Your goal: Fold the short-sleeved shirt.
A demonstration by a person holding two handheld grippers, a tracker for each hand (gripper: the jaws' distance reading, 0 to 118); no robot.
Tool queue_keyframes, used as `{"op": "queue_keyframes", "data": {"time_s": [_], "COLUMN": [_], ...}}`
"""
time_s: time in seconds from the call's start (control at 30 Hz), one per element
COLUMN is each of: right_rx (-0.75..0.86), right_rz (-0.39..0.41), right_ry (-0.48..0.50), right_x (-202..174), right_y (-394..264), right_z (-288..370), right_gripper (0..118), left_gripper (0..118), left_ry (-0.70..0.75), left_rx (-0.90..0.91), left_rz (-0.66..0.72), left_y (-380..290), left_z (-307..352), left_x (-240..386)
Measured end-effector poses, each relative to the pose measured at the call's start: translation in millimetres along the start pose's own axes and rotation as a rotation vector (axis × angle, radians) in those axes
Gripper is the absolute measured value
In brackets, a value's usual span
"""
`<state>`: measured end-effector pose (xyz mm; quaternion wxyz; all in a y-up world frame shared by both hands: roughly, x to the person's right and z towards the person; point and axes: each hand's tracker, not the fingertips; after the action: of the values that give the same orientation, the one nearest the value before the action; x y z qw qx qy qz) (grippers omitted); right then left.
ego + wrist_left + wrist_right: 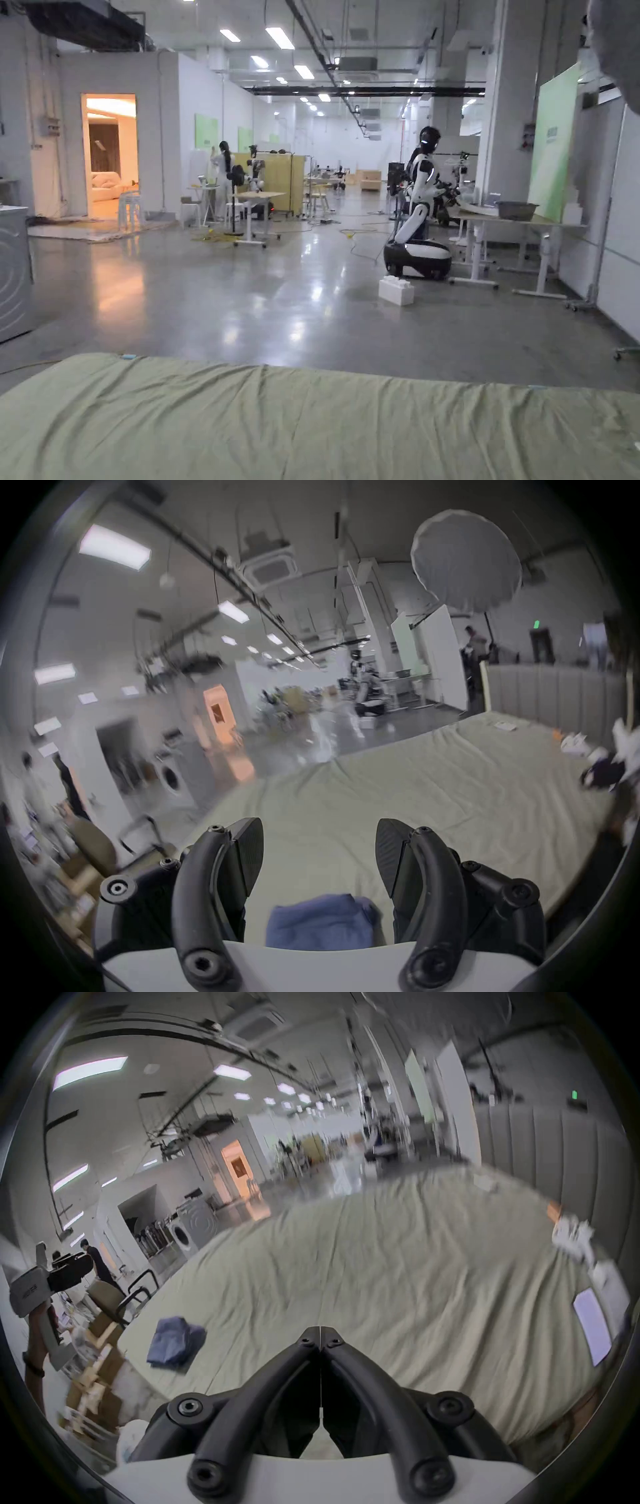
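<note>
The blue, soft, folded-up shirt (176, 1342) lies near the left edge of the wide pale green bed (398, 1276). The left hand-held gripper (319, 850) is wide above it, holding nothing. The right hand-held gripper (320, 1333) is closed, empty, probably resting.

Short-sleeved shirt (176, 1344): blue fabric; folded into a compact, slightly rumpled bundle; lying flat on the pale green bed sheet (381, 1276), near the bed's edge; touched by nothing.
</note>
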<state>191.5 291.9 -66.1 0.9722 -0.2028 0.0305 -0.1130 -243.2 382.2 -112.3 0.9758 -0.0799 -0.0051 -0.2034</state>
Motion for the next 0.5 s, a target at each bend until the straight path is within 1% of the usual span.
{"op": "queue_keyframes", "data": {"time_s": [0.03, 0.07, 0.1, 0.17, 0.2, 0.27, 0.3, 0.37, 0.4, 0.47, 0.5], "right_rx": [0.064, 0.15, 0.219, 0.274, 0.303, 0.335, 0.342, 0.348, 0.354, 0.371, 0.368], "right_rz": [0.03, 0.055, 0.079, 0.085, 0.085, 0.116, 0.133, 0.14, 0.128, 0.088, 0.072], "right_ry": [-0.027, -0.046, -0.053, -0.073, -0.088, -0.103, -0.121, -0.146, -0.147, -0.127, -0.123], "right_x": [-0.7, -2.3, -3.8, -5.7, -6.0, -4.9, -2.9, -1.4, 0.7, 4.5, 5.0], "right_y": [6.9, 11.3, 16.3, 22.5, 23.7, 21.9, 20.3, 18.7, 17.5, 16.9, 18.3], "right_z": [10.0, 21.9, 34.9, 53.6, 63.3, 75.9, 78.7, 80.5, 80.6, 81.3, 81.9], "right_gripper": [0, 0, 0, 0, 0, 0, 0, 0, 0, 0, 0], "left_gripper": [69, 68, 68, 68, 68, 63, 55, 24, 13, 4, 2], "left_ry": [-0.021, -0.066, -0.093, -0.154, -0.17, -0.186, -0.194, -0.203, -0.187, -0.179, -0.191], "left_rx": [0.024, 0.038, 0.041, 0.068, 0.048, 0.071, 0.068, 0.033, 0.022, 0.062, 0.068], "left_rz": [0.004, 0.058, 0.151, 0.285, 0.385, 0.446, 0.424, 0.37, 0.352, 0.354, 0.356], "left_y": [4.4, -7.0, -4.1, -4.2, -1.3, -3.2, -2.0, 4.3, 5.2, 9.6, 11.2], "left_z": [7.6, -1.6, 5.3, 19.6, 29.1, 37.7, 38.0, 42.0, 40.0, 42.0, 41.9], "left_x": [16.4, 17.2, 27.3, 37.9, 41.8, 47.9, 49.1, 55.0, 55.9, 56.9, 55.1]}}
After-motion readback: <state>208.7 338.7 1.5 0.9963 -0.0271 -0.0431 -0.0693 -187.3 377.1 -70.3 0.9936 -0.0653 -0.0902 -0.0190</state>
